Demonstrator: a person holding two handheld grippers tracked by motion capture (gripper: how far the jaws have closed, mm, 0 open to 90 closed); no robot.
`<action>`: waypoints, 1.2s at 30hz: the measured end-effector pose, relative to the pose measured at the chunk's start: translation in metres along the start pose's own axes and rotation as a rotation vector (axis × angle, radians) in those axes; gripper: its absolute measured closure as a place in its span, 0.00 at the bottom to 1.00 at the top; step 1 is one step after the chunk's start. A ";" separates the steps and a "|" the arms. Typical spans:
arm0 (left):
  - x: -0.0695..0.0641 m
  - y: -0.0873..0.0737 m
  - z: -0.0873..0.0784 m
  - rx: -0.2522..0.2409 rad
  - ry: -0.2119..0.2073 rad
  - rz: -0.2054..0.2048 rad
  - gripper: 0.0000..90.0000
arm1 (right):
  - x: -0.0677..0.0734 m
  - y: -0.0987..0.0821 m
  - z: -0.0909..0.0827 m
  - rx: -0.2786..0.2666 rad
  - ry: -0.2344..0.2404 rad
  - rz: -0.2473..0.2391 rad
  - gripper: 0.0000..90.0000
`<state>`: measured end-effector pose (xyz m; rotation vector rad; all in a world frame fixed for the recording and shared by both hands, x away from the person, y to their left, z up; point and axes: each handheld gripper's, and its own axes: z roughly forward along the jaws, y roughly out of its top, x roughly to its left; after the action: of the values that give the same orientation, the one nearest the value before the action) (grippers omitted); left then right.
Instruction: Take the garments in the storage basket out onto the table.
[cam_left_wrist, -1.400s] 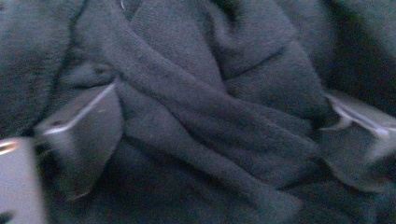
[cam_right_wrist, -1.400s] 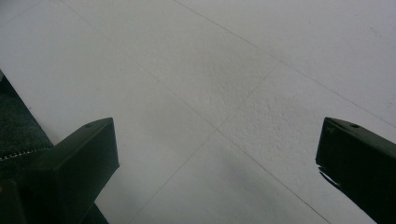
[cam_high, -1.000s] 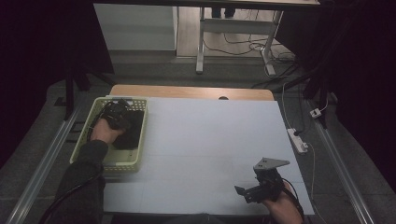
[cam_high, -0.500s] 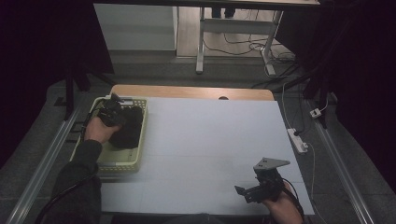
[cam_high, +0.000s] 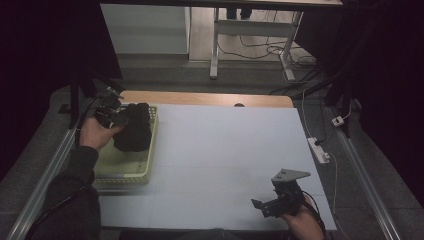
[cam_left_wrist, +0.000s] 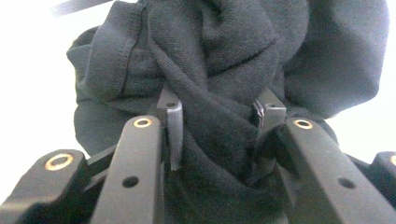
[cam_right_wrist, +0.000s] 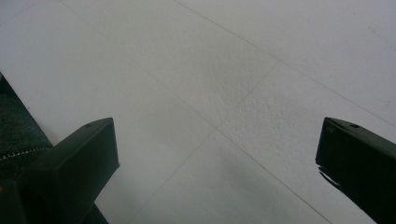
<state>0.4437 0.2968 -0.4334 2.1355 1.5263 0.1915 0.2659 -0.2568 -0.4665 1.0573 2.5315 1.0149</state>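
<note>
Over the basket (cam_high: 148, 172), the left gripper (cam_left_wrist: 217, 126) pinches a fold of black cloth (cam_left_wrist: 219, 60) — soft, light, floppy. A thick fold looks best to grab. The right gripper (cam_high: 274, 204) is wide open — empty.

high view dim, edges black | left gripper view background overexposed | right gripper view soft

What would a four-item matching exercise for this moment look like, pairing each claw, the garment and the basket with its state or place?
Things:
1. left claw
2. right claw
3. black garment
4. yellow-green basket

States or places:
A. open above the bare white table cover
B. at the table's left edge
C. bunched, over the basket
D. closed on dark fabric

Pairs: 1-D, 2-A, 3-C, 4-B
</note>
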 end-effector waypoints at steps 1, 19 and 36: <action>0.000 0.001 -0.003 -0.002 -0.005 0.006 0.71 | 0.000 0.000 0.000 0.000 0.000 0.000 0.00; -0.028 0.018 -0.062 -0.126 -0.057 0.104 0.71 | 0.000 0.000 0.000 0.002 -0.002 0.001 0.00; -0.081 0.041 -0.078 -0.191 -0.136 0.224 0.71 | 0.001 0.000 -0.001 0.000 -0.004 -0.003 0.00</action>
<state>0.4186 0.2373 -0.3326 2.1158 1.1441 0.2534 0.2652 -0.2568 -0.4661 1.0548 2.5284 1.0111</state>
